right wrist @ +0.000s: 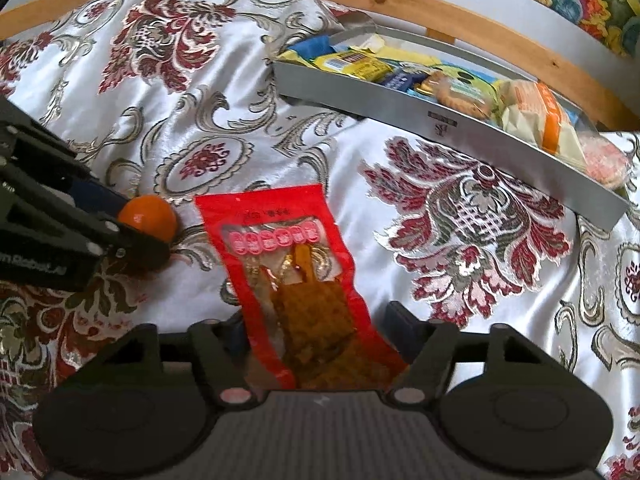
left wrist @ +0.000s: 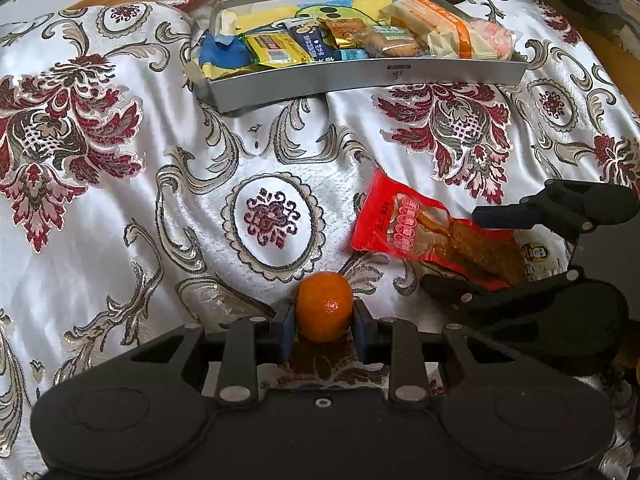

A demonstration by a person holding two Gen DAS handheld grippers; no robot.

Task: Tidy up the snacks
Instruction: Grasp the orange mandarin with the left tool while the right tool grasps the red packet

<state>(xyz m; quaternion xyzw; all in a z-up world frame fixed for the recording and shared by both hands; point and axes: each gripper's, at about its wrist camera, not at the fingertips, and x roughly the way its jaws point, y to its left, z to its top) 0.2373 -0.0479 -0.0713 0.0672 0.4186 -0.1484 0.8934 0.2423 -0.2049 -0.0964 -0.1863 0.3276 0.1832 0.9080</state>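
Observation:
A small orange [left wrist: 324,308] sits between the blue pads of my left gripper [left wrist: 324,322], which is shut on it just above the cloth. In the right wrist view the same orange [right wrist: 148,216] shows at the left, in the left gripper [right wrist: 154,222]. A red snack packet [right wrist: 296,252] with a clear window lies lengthwise between the fingers of my right gripper [right wrist: 320,324], which is shut on its edges. The left wrist view shows that packet [left wrist: 404,220] and the right gripper [left wrist: 452,248] to the right of the orange. A grey tray [left wrist: 360,76] holding several wrapped snacks stands farther back.
A floral satin cloth [left wrist: 120,200] covers the surface, wrinkled in places. A wooden rim [right wrist: 460,20] runs behind the tray [right wrist: 440,120]. Another pale snack packet [left wrist: 536,254] lies under the right gripper. The two grippers are close together.

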